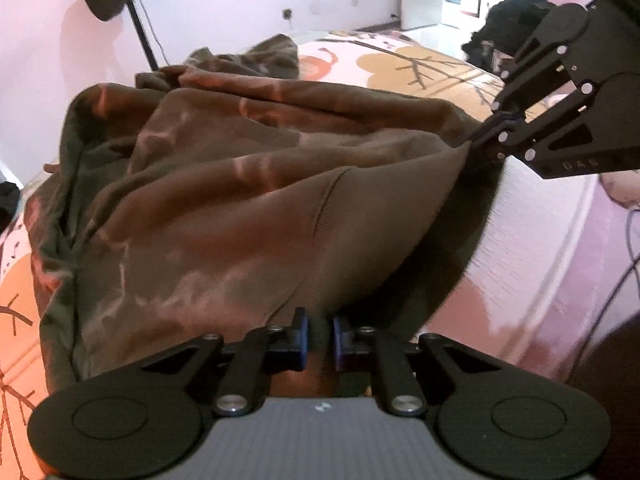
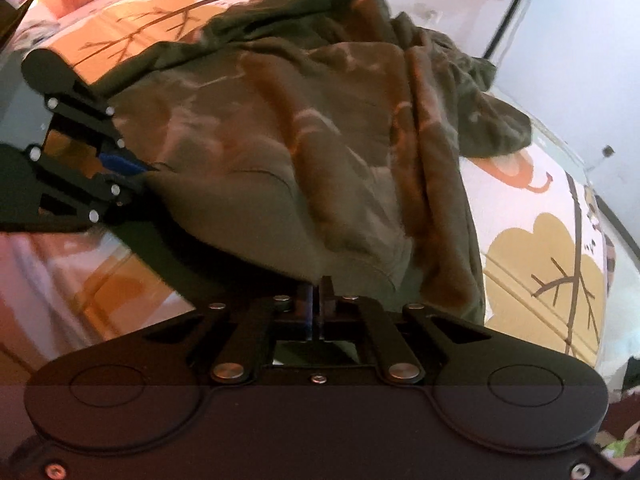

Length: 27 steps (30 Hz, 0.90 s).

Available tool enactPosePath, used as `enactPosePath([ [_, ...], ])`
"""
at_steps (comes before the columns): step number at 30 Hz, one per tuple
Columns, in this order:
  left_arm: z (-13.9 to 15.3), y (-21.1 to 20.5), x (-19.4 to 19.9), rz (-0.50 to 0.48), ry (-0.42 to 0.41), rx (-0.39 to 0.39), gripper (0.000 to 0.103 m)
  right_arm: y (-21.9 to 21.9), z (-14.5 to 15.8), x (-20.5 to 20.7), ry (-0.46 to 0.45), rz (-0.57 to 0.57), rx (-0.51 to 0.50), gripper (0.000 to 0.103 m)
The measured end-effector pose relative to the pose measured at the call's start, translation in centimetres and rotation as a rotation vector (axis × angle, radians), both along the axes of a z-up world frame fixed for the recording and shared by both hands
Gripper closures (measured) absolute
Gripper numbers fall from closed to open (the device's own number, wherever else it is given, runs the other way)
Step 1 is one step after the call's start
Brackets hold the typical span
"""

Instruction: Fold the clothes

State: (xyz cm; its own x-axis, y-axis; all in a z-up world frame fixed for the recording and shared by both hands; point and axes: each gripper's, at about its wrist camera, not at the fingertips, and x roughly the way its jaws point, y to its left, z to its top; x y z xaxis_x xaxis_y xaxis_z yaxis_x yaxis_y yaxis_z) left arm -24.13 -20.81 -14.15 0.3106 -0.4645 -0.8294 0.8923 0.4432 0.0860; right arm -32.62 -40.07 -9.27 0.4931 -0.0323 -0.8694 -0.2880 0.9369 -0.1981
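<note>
The crumpled olive-brown fabric garment (image 1: 248, 200) lies on the bed's pink sheet with orange tree prints (image 1: 420, 60), its near edge lifted clear. The left gripper (image 1: 319, 340) and right gripper (image 2: 317, 304) each clench that hem between their fingers at 2 spaced spots, likely so the edge stays taut for folding.

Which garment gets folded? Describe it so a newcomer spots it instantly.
Start at the bed with its tree-print cover. The olive-brown garment lies crumpled across it, its near hem pinched by both grippers. The other clothes are black, heaped at the far edge.
</note>
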Motion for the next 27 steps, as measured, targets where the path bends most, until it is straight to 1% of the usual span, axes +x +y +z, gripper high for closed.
enactPosePath([
  [3, -0.1, 0.2, 0.1, -0.014, 0.039, 0.021, 0.090, 0.5, -0.1, -0.4, 0.043, 0.053, -0.016, 0.102],
  [6, -0.6, 0.2, 0.0, -0.032, 0.073, 0.047, 0.090, 1.0, -0.9, -0.5, 0.086, 0.090, -0.030, 0.102],
  [10, -1.9, -0.1, 0.3, -0.055, 0.115, 0.102, 0.088, 1.1, -2.4, -0.4, 0.136, 0.079, -0.016, 0.102],
  [12, -2.9, -0.3, 1.0, -0.046, 0.170, 0.136, 0.086, 0.9, -3.6, -0.1, 0.166, 0.067, -0.005, 0.102],
  [13, -3.3, -0.3, 1.3, -0.043, 0.194, 0.150, 0.084, 0.8, -4.2, 0.2, 0.186, 0.059, -0.006, 0.101],
  [14, -3.4, -0.2, 1.5, -0.045, 0.202, 0.149, 0.083, 0.8, -4.9, 0.4, 0.206, 0.052, -0.006, 0.100],
  [15, -3.3, -0.1, 1.5, -0.048, 0.196, 0.146, 0.081, 0.7, -5.5, 0.6, 0.226, 0.044, -0.007, 0.096],
  [16, -3.2, 0.1, 1.5, -0.051, 0.192, 0.142, 0.079, 0.7, -5.9, 0.7, 0.238, 0.031, -0.007, 0.089],
  [17, -3.2, 0.2, 1.5, -0.054, 0.198, 0.141, 0.078, 0.6, -6.0, 0.6, 0.248, 0.028, -0.002, 0.086],
  [18, -3.1, 0.4, 1.5, -0.056, 0.208, 0.142, 0.076, 0.5, -6.1, 0.5, 0.256, 0.024, 0.004, 0.078],
  [19, -3.0, 0.7, 1.5, -0.058, 0.220, 0.136, 0.075, 0.4, -5.7, 0.3, 0.248, 0.018, 0.014, 0.072],
  [21, -2.3, 1.4, 1.6, -0.063, 0.226, 0.102, 0.074, -0.4, -4.6, 0.3, 0.226, -0.013, 0.050, 0.072],
  [23, -1.5, 2.1, 1.7, -0.058, 0.213, 0.061, 0.070, -1.5, -3.1, 0.4, 0.200, -0.061, 0.102, 0.072],
  [25, -0.7, 2.4, 2.0, -0.034, 0.205, 0.019, 0.061, -2.5, -1.6, 0.6, 0.173, -0.110, 0.153, 0.072],
  [27, -0.1, 2.6, 2.6, 0.005, 0.204, -0.024, 0.058, -3.3, -0.3, 1.3, 0.131, -0.160, 0.207, 0.074],
])
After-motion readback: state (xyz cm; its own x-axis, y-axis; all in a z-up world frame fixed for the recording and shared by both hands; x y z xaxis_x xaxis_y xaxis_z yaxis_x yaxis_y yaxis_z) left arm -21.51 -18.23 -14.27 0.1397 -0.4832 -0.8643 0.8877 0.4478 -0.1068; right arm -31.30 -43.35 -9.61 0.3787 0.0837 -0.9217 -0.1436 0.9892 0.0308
